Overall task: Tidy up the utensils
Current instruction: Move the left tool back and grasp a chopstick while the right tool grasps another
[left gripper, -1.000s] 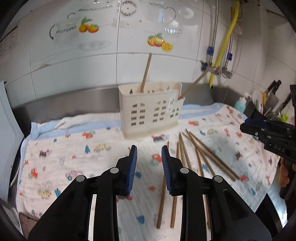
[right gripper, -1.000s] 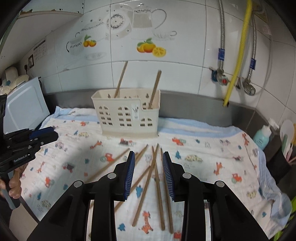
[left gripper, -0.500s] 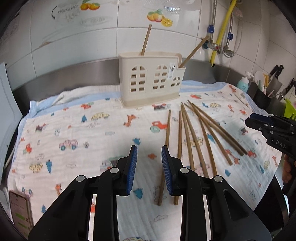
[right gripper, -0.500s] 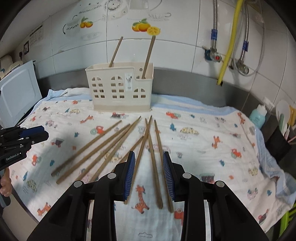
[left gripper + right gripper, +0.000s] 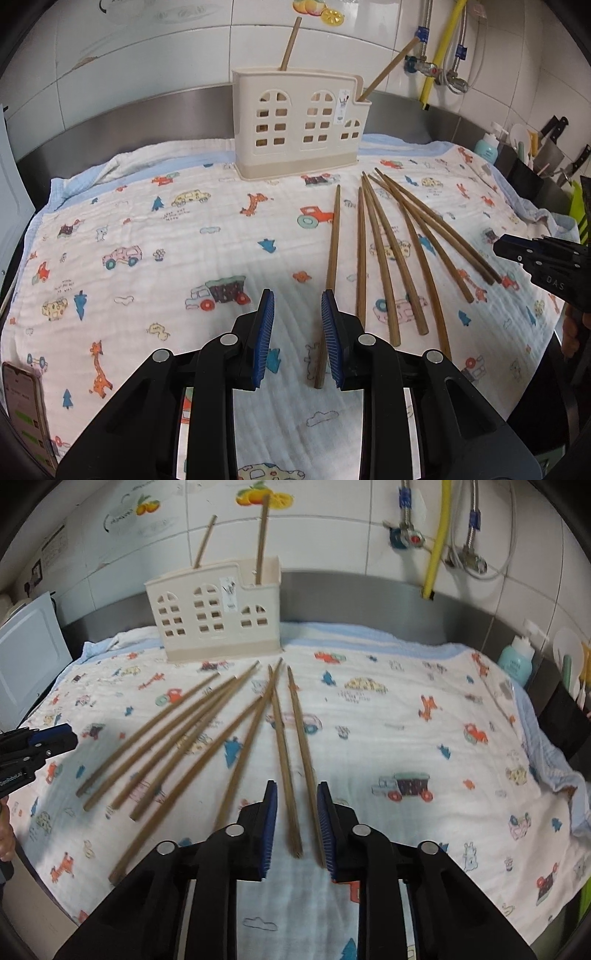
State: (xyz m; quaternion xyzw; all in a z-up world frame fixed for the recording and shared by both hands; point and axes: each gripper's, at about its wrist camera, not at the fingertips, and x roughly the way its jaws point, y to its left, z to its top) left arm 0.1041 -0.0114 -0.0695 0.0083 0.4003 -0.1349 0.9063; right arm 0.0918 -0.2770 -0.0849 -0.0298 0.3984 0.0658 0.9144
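Observation:
Several brown wooden chopsticks (image 5: 384, 254) lie fanned out on a cartoon-print cloth (image 5: 147, 240); they also show in the right wrist view (image 5: 236, 731). A cream plastic utensil holder (image 5: 301, 122) stands at the back with two chopsticks upright in it; it also shows in the right wrist view (image 5: 218, 613). My left gripper (image 5: 297, 338) is open and empty, low over the cloth, with the leftmost chopstick (image 5: 330, 273) running under its right finger. My right gripper (image 5: 295, 829) is open, low over the near ends of the two rightmost chopsticks (image 5: 291, 775).
A phone (image 5: 26, 410) lies at the cloth's near left corner. A teal bottle (image 5: 517, 661), knives and utensils (image 5: 554, 140) stand at the right. A yellow hose and taps (image 5: 436, 535) hang on the tiled wall. A white board (image 5: 26, 661) leans at left.
Both grippers have moved down and forward toward the cloth. The chopsticks now lie close beneath them. Both stay open.

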